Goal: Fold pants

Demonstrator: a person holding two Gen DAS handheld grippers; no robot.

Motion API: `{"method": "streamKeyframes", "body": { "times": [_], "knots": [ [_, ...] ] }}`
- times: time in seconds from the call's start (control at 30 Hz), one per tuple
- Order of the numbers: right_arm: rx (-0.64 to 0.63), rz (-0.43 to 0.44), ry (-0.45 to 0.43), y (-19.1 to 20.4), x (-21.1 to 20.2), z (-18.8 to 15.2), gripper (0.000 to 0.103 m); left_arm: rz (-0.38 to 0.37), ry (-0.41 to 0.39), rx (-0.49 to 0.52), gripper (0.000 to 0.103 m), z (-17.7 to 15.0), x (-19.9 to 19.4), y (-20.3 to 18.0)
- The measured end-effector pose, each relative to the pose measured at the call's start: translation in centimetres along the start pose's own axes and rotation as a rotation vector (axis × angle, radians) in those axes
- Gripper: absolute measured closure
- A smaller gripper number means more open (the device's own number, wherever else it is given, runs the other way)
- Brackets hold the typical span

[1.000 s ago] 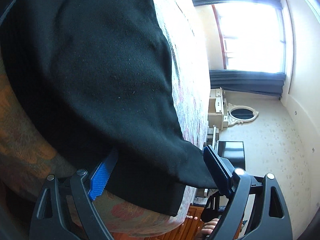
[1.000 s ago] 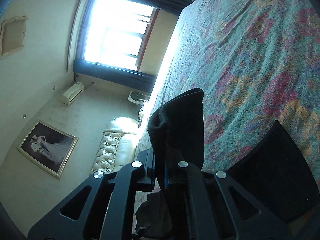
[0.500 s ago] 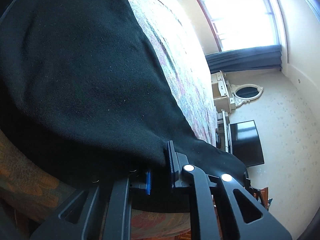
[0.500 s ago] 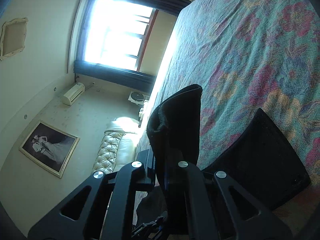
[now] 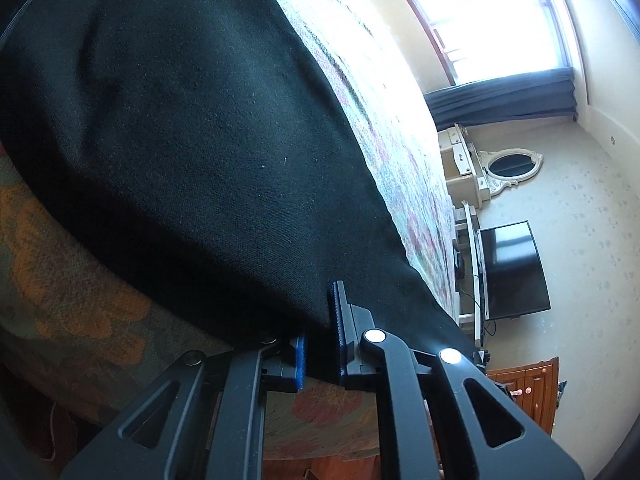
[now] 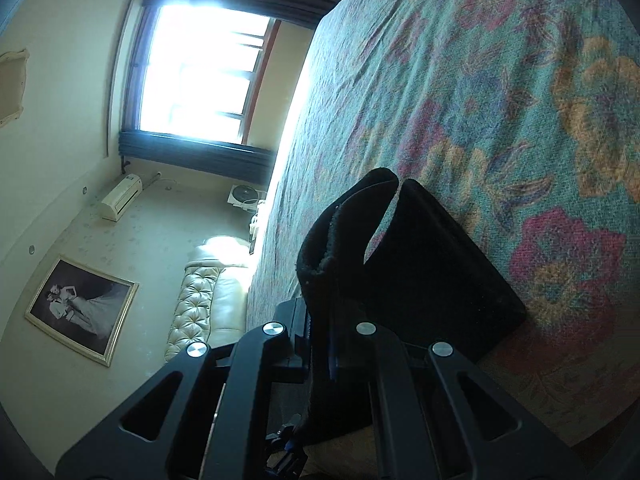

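Gripping the black pants (image 5: 192, 140) spread on the floral bedspread (image 6: 500, 80), left gripper (image 5: 320, 344) pinching a near edge and right gripper (image 6: 320, 344) pinching a raised end, both seem ready to carry cloth across together.

1 pants (image 5: 192, 128), 2 grippers (image 5: 320, 344) (image 6: 320, 340)
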State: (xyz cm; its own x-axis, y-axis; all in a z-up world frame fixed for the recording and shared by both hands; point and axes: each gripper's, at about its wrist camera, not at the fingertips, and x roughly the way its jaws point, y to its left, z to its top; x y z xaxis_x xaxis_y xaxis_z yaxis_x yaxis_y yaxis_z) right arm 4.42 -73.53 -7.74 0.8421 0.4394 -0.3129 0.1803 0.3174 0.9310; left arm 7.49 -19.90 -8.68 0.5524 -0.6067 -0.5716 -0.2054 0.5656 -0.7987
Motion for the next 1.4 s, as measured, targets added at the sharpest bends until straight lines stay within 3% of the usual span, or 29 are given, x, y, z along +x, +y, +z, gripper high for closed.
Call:
{"method": "streamKeyframes", "body": {
  "times": [0.5,0.57,0.67,0.73,0.8,0.83,0.87,0.93,1.17,1.23,1.37,1.4],
  "knots": [
    [0.093,-0.087,0.007,-5.3,-0.7,-2.2,0.098,0.029,0.021,-0.004,0.090,-0.4,0.4,-0.6],
    [0.088,-0.097,0.008,-5.5,-0.9,-2.2,0.097,0.033,0.043,-0.010,0.083,-0.7,0.4,-1.0],
    [0.101,-0.101,-0.002,-5.9,-1.7,-2.1,0.095,0.012,0.067,0.019,0.061,-1.4,-0.3,-2.1],
    [0.104,-0.096,0.001,-6.0,-2.3,-2.0,0.092,-0.016,0.091,0.053,0.040,-1.6,-0.8,-3.1],
    [0.072,-0.115,-0.010,-5.4,-3.2,-1.7,0.089,-0.027,0.090,0.086,0.036,-1.2,-1.3,-3.7],
    [0.054,-0.126,-0.032,-4.9,-3.9,-1.3,0.082,-0.026,0.077,0.107,0.033,-0.7,-1.5,-3.9],
    [0.038,-0.140,-0.064,-4.5,-4.7,-0.9,0.063,-0.022,0.059,0.133,0.032,-0.2,-1.7,-4.1],
    [-0.006,-0.150,-0.091,-3.6,-5.8,0.4,0.038,0.007,0.022,0.180,0.031,1.1,-1.9,-4.1],
    [-0.167,-0.213,0.068,-2.2,-2.2,3.4,0.032,0.110,0.011,0.325,0.031,3.4,-0.4,-3.3],
    [-0.172,-0.208,0.092,-2.4,-0.9,3.8,0.031,0.093,0.057,0.349,0.027,2.8,0.4,-3.0],
    [-0.199,-0.196,0.151,-1.9,1.3,3.5,0.014,0.040,0.111,0.474,0.025,0.6,0.9,-3.9],
    [-0.202,-0.184,0.169,-1.6,1.6,3.4,0.013,0.026,0.120,0.486,0.025,0.2,1.0,-4.1]
  ]
}}
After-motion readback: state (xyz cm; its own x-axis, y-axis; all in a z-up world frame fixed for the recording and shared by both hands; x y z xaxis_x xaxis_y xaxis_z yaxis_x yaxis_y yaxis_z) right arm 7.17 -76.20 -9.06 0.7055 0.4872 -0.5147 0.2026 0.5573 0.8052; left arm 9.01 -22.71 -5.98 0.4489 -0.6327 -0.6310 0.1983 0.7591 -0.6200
